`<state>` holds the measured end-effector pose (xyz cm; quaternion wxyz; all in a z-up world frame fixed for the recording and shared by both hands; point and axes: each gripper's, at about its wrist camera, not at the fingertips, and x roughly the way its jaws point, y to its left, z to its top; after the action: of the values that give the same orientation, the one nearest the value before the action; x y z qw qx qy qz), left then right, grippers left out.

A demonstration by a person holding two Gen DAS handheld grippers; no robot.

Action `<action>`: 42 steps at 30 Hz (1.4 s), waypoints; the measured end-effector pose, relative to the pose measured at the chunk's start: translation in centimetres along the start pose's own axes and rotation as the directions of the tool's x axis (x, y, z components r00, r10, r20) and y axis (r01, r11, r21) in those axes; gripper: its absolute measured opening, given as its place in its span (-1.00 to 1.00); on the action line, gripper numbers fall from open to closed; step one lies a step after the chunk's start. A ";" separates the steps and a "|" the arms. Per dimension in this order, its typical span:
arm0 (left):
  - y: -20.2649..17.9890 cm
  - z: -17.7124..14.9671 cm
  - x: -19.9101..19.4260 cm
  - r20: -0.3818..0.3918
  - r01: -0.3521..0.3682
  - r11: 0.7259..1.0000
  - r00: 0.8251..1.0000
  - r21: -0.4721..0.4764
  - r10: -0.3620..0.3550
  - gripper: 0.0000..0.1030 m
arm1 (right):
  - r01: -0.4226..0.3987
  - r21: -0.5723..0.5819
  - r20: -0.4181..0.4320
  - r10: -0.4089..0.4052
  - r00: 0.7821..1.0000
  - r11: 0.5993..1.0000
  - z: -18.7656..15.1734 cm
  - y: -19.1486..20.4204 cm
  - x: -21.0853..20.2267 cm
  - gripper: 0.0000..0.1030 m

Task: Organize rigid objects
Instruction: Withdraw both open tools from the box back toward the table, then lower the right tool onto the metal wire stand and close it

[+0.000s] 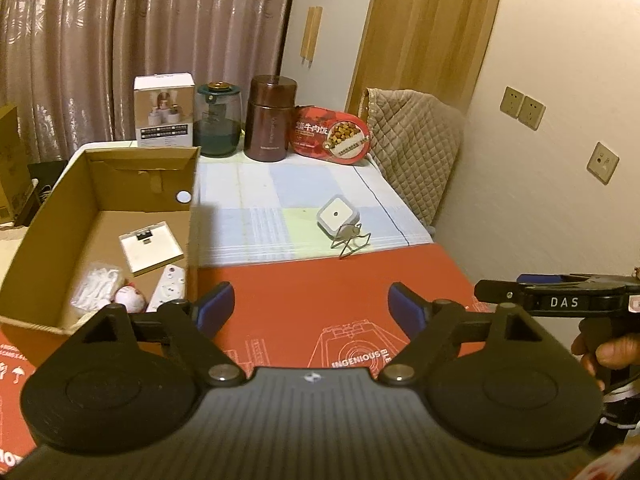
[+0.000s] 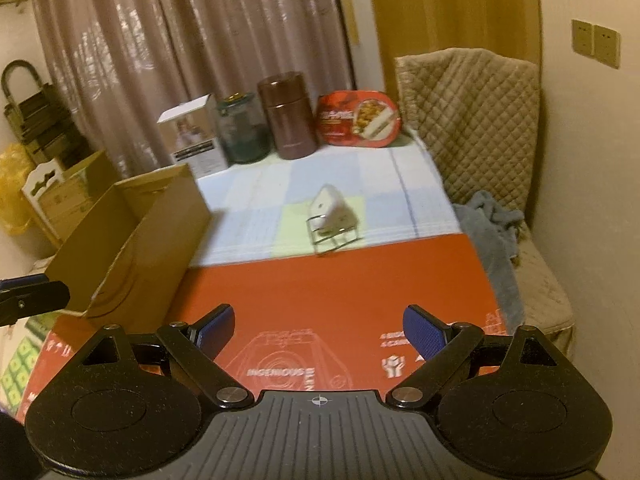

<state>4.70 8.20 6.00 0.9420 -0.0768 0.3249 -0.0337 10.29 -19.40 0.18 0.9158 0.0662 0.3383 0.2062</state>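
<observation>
A white square plug-like gadget [image 1: 336, 214] [image 2: 330, 210] sits on a thin wire stand [image 1: 352, 242] on the checked cloth, well ahead of both grippers. An open cardboard box [image 1: 100, 160] [image 2: 132, 248] stands at the left. It holds a flat white device [image 1: 150, 248], a white power strip [image 1: 168, 290], a bag of white bits [image 1: 96, 288] and a pink-white ball [image 1: 130, 300]. My left gripper [image 1: 312, 306] hangs open over the red surface [image 1: 320, 280] beside the box, with nothing between its fingers. My right gripper [image 2: 319, 326] is open and empty too, over the same red surface.
Along the back stand a white product box [image 1: 164, 116], a green glass jar [image 1: 218, 124], a brown canister [image 1: 270, 120] and a red food tray [image 1: 332, 134]. A quilted chair [image 2: 468, 120] with a blue towel [image 2: 488, 224] is at the right. A person's hand [image 1: 600, 354] shows at the right edge.
</observation>
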 end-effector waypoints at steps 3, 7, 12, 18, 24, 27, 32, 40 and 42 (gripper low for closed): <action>-0.5 0.3 1.5 -0.002 -0.003 1.000 1.000 0.004 0.003 0.57 | 0.012 0.004 0.011 -0.012 1.000 1.000 0.2 -0.8 0.7 0.72; -1.1 0.8 3.9 -0.013 -0.012 1.000 1.000 0.023 0.012 0.57 | 0.017 -0.013 0.013 -0.017 1.000 1.000 0.6 -1.8 2.6 0.72; -1.2 1.7 7.4 -0.034 -0.021 0.999 0.999 0.042 0.023 0.57 | 0.004 -0.035 0.011 -0.003 1.000 0.999 1.4 -2.8 5.7 0.72; -1.0 2.7 11.6 -0.058 -0.029 0.998 0.998 0.057 0.033 0.57 | -0.037 -0.057 0.016 0.038 0.999 0.998 2.0 -3.6 10.2 0.72; -0.4 3.9 15.9 -0.071 -0.044 0.998 0.996 0.035 0.046 0.57 | -0.073 -0.079 0.004 0.074 0.997 0.994 2.8 -4.1 15.7 0.71; -0.3 4.5 17.9 -0.081 -0.047 0.998 0.995 0.034 0.050 0.57 | -0.087 -0.078 -0.005 0.087 0.996 0.993 3.2 -4.4 18.5 0.71; 0.1 5.0 20.7 -0.087 -0.051 0.998 0.995 0.041 0.055 0.57 | -0.114 -0.111 0.002 0.115 0.993 0.987 3.6 -4.7 21.9 0.71; 0.7 4.8 23.6 -0.102 -0.056 0.998 0.993 0.041 0.060 0.57 | -0.135 -0.170 0.052 0.146 0.988 0.976 3.5 -5.4 24.8 0.70; 0.8 4.8 24.1 -0.106 -0.054 0.998 0.993 0.039 0.058 0.57 | -0.146 -0.186 0.052 0.158 0.986 0.972 3.4 -5.5 25.3 0.65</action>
<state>26.59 6.82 -5.04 0.9251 -0.0485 0.3763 -0.0172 31.70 -13.61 -13.64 0.9102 0.0152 0.2815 0.3035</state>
